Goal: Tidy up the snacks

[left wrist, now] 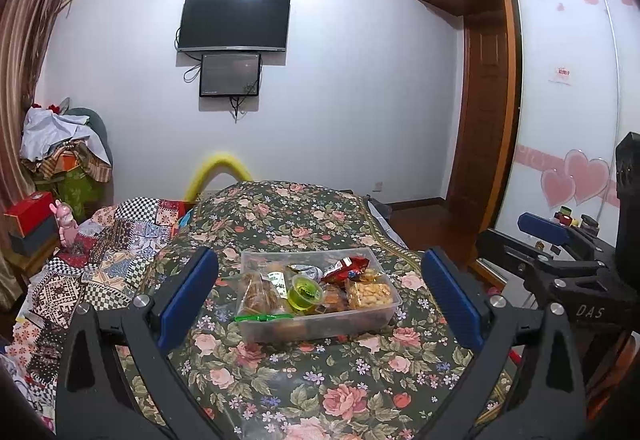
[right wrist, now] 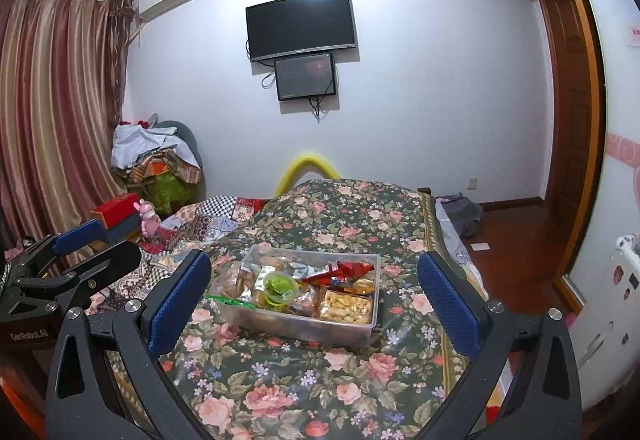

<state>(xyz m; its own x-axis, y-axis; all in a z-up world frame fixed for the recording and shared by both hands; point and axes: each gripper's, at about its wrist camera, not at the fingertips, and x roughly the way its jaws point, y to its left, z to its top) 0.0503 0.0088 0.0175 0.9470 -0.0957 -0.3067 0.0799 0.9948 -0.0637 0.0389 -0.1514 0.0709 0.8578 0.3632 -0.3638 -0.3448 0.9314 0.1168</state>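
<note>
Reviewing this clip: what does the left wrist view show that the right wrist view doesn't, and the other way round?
Only the left wrist view shows the sliding wardrobe door with pink hearts and the right gripper at its right edge. Only the right wrist view shows the full striped curtain, a white appliance with stickers and the left gripper at its left edge. Both show the clear snack box on the floral cover, holding a green jelly cup, a red packet and a pack of nuts, with the wall TV behind. Both grippers are open and empty.
</note>
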